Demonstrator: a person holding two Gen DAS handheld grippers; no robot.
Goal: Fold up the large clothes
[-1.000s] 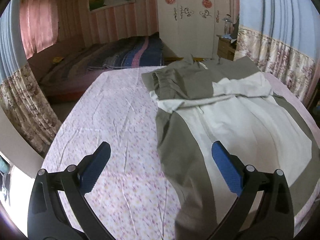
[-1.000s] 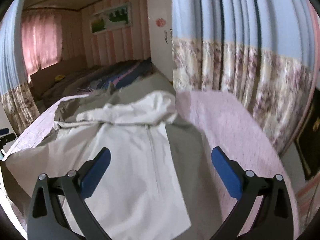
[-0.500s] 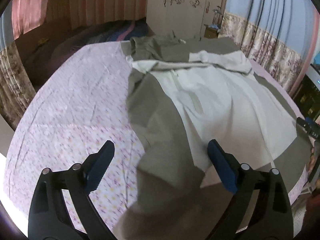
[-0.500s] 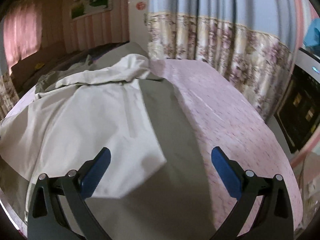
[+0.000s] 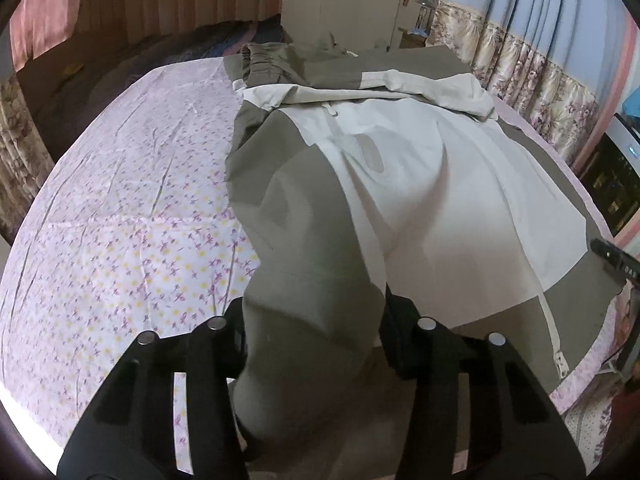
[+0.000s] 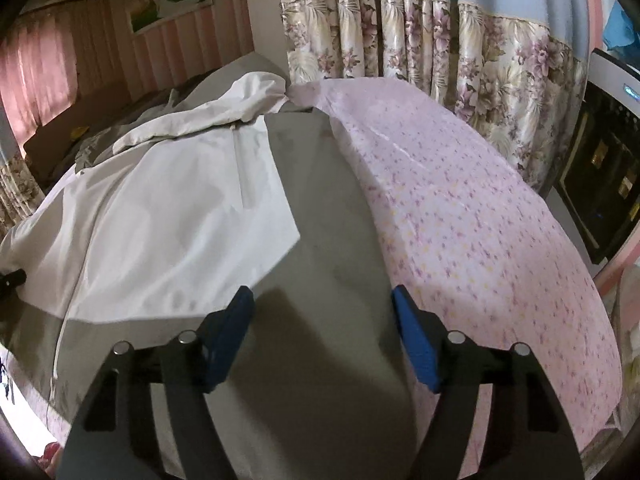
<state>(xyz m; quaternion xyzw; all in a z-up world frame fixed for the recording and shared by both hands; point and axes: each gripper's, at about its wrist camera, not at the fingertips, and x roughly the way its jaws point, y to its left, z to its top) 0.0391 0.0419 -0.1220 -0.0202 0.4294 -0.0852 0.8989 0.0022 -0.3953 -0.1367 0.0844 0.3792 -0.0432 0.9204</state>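
Jacket (image 5: pixel 420 184) flat on bed (image 5: pixel 120 220). Step: taking its near hem. Left gripper (image 5: pixel 312 336), just closing, pinches the olive fold; right gripper (image 6: pixel 322 320), also closing, straddles cloth unpinched. Next, I judge: right grip, then lift together.

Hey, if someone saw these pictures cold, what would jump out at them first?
A big olive and cream jacket spread across the flower-print bed sheet. At its near hem, the left gripper has been closing around a bunched olive fold, while the right gripper, also closing, straddles flat olive cloth. Floral curtains hang behind.

Olive-and-cream jacket (image 5: pixel 400 184) on pink floral sheet (image 5: pixel 132 208).
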